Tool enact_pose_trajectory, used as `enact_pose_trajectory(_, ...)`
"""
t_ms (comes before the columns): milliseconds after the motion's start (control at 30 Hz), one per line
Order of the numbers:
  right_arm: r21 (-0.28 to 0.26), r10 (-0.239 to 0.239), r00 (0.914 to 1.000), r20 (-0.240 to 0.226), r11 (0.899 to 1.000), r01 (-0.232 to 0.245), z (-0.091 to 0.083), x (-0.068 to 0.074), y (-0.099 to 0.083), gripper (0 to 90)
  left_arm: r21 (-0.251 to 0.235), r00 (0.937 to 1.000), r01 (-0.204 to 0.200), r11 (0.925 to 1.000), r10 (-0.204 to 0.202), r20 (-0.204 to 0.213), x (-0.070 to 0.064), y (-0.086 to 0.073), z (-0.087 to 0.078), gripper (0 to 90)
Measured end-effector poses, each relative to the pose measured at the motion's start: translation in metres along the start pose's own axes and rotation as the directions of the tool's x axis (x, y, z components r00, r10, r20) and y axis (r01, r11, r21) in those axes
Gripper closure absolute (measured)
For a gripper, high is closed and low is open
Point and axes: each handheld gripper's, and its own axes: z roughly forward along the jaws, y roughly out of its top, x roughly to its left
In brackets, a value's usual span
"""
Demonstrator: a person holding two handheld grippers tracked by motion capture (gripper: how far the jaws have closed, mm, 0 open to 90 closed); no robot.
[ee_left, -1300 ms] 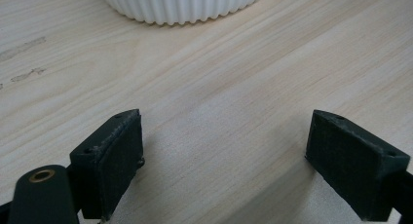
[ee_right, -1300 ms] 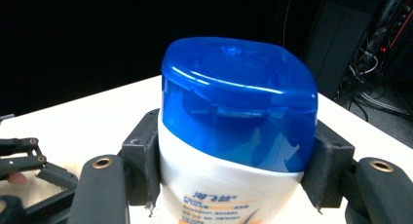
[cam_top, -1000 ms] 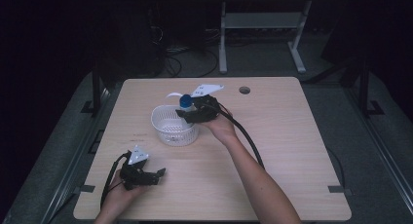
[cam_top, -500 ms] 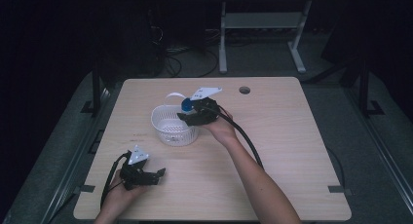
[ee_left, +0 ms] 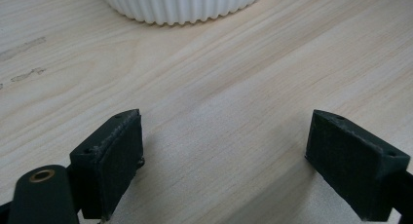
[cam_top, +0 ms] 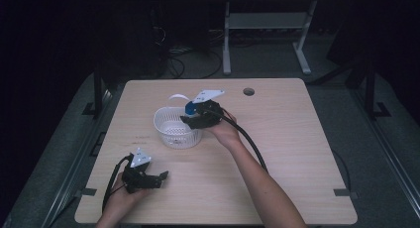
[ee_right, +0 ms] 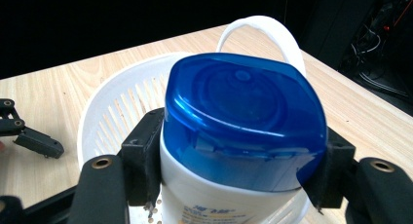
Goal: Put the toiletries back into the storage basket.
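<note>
One fixed camera overhead, one camera riding on each gripper.
The high view looks forward and down over the pale wooden tabletop (cam_top: 297,139); both gripper views sit close above it, sharing the white ribbed plastic basket (ee_left: 182,5).

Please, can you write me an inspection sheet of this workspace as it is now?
Surface: wooden table, round hole near far edge.
Job's things: white bottle with blue cap, held above white basket.
Clutter: nothing seen.
Grippers: right tool shut on the bottle; left tool open, low over bare wood near the front edge.
Cables: black cable trails from right tool.
Surroundings: dark room, grey floor, metal stand behind.
</note>
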Motion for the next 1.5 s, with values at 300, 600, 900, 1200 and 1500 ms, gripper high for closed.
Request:
enact_pose_trajectory(300,0.001,0.005,1.0,0.0,1.0,-0.005,-0.001,0.0,0.0,34.9,-0.001,1.0,0.0,1.0,0.0,0.0,0.0,0.0,0.0,13.2)
enact_pose_trajectory(600,-0.009,0.024,0.9993,-0.029,1.0,-0.024,-0.002,0.0,0.001,28.2,0.001,1.0,0.0,1.0,0.0,0.001,0.0,0.0,0.0,13.2)
enact_pose_trajectory(900,-0.019,0.062,0.9954,-0.073,0.998,-0.063,-0.003,0.0,0.002,12.4,0.0,1.0,0.0,1.0,0.0,-0.001,0.0,0.0,0.0,13.2)
enact_pose_trajectory(1200,-0.023,0.078,0.9913,-0.106,0.996,-0.081,-0.011,-0.001,0.004,6.5,0.0,1.0,0.001,1.0,-0.001,0.0,0.0,0.0,0.0,13.2)
enact_pose_trajectory(1500,0.0,0.068,0.9915,-0.111,0.998,-0.069,-0.026,0.001,0.002,2.4,0.0,1.0,0.0,1.0,0.0,0.0,0.0,0.0,0.0,13.2)
